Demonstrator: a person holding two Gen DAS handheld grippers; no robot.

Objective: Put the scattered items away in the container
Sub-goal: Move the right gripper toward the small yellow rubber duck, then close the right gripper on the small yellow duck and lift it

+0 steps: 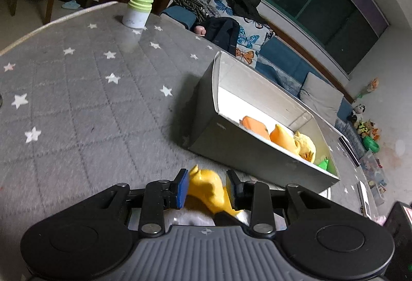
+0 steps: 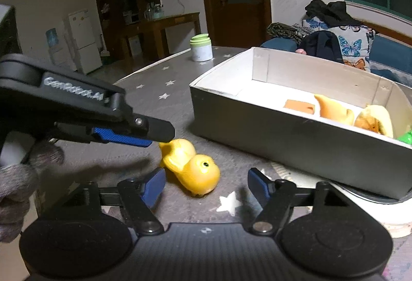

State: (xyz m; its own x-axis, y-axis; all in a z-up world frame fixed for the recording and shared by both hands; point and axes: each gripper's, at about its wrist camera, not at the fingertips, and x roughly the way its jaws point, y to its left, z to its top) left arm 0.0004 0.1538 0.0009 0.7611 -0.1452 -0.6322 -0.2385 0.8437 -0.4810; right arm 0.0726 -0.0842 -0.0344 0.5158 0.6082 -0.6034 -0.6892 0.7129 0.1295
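A yellow rubber duck [image 2: 193, 173] lies on its side on the grey star-patterned mat [image 2: 159, 106], in front of the open grey cardboard box [image 2: 296, 142]. In the left wrist view the duck [image 1: 206, 188] shows between the blue pads [image 1: 182, 188] of my left gripper [image 1: 207, 185], which stands open over its tail end. From the right wrist view the left gripper [image 2: 159, 138] reaches in from the left, its tips just above the duck's tail. My right gripper [image 2: 206, 187] is open, low over the mat, with the duck just ahead of its left finger.
The box [image 1: 231, 137] holds orange toys [image 1: 280, 137], a yellow plush [image 1: 306, 144] and something green [image 1: 324, 164]. A white jar with a green lid [image 1: 137, 12] stands at the mat's far edge. A grey-gloved hand [image 2: 15, 178] grips the left tool. A sofa with cushions [image 1: 316, 95] lies beyond the box.
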